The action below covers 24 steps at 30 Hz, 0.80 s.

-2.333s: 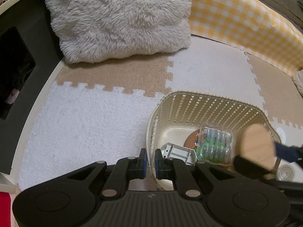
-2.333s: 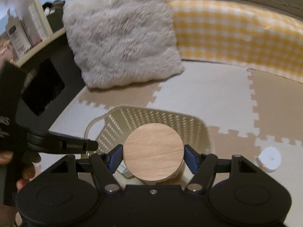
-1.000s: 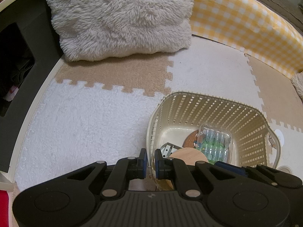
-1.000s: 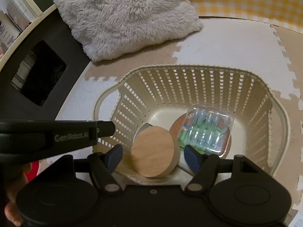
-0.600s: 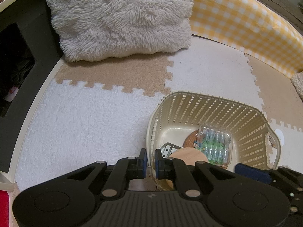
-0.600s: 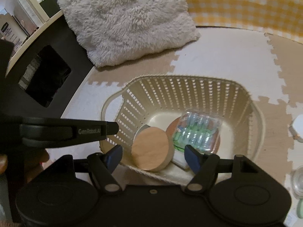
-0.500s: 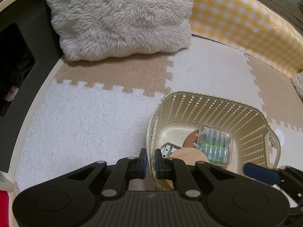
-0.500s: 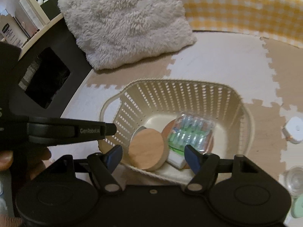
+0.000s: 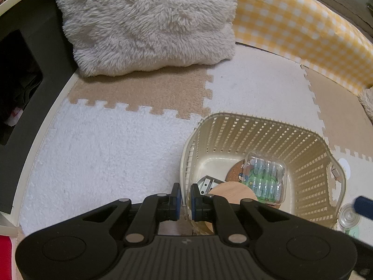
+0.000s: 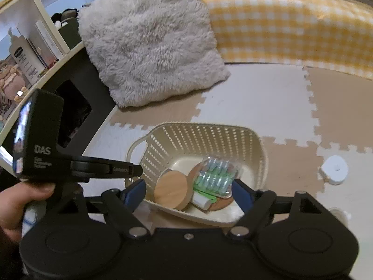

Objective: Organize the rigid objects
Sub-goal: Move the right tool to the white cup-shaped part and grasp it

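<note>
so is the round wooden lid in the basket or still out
In. The round wooden lid sits inside the basket, leaning at its near-left wall beside the clear box; the right gripper is empty, jaws opening.

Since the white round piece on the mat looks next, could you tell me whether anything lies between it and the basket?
Nothing visible does: only bare mat lies between the white round piece and the basket, right wall. The right hand-held gripper has its jaws opening, nothing gripped between them.
</note>
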Motion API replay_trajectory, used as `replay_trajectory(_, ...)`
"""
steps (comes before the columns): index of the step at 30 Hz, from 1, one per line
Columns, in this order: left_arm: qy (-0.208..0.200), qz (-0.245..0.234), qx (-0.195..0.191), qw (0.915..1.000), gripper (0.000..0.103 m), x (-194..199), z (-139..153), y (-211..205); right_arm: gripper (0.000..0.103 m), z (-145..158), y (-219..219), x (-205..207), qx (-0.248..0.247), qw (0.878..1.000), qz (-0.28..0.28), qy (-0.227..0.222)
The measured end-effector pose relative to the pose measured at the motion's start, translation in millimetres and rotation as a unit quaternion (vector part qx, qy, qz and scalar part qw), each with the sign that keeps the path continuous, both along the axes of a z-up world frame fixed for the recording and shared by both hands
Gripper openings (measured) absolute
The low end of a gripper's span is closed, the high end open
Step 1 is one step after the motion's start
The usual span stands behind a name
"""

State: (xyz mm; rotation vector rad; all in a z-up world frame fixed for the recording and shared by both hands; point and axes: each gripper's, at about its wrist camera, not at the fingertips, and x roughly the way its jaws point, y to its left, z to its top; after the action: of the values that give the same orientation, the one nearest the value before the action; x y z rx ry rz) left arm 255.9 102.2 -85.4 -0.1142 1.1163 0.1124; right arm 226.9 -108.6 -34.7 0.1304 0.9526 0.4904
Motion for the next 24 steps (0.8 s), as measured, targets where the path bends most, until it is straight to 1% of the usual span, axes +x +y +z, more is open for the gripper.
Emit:
replay_trajectory(2, 0.0, 0.0, 0.001, 1.0, 0.009, 0, 0, 0, 0.089, 7, -9, -3, -0.005, 1.0, -0.002, -0.01)
replay_trajectory(6, 0.0, 0.0, 0.0, 1.0, 0.009, 0, 0, 0, 0.092, 17, -29, -6, -0.017, 0.999, -0.013, -0.025)
replay_trajectory(7, 0.0, 0.0, 0.0, 1.0, 0.009, 0, 0, 0, 0.094, 19, -35, -6, -0.021, 0.999, -0.017, -0.029)
replay_trajectory(8, 0.0, 0.0, 0.0, 1.0, 0.009, 0, 0, 0, 0.096, 21, -41, -7, -0.028, 0.999, -0.022, -0.033)
replay_trajectory(11, 0.0, -0.001, 0.002, 1.0, 0.009, 0, 0, 0, 0.098, 20, -58, -7, -0.05, 0.997, -0.035, -0.039)
replay_trajectory(15, 0.0, -0.001, 0.002, 1.0, 0.009, 0, 0, 0, 0.103, 7, -82, -5, -0.08, 0.994, -0.064, -0.029)
replay_trajectory(18, 0.0, -0.001, 0.002, 1.0, 0.009, 0, 0, 0, 0.103, -6, -95, -3, -0.11, 0.99, -0.088, -0.018)
replay_trajectory(20, 0.0, -0.001, 0.002, 1.0, 0.009, 0, 0, 0, 0.103, -18, -102, 1, -0.138, 0.985, -0.106, -0.008)
replay_trajectory(22, 0.0, -0.001, 0.002, 1.0, 0.009, 0, 0, 0, 0.103, -30, -109, 4, -0.155, 0.981, -0.119, 0.004)
replay_trajectory(24, 0.0, -0.001, 0.002, 1.0, 0.009, 0, 0, 0, 0.103, -42, -118, 10, -0.152, 0.98, -0.125, 0.025)
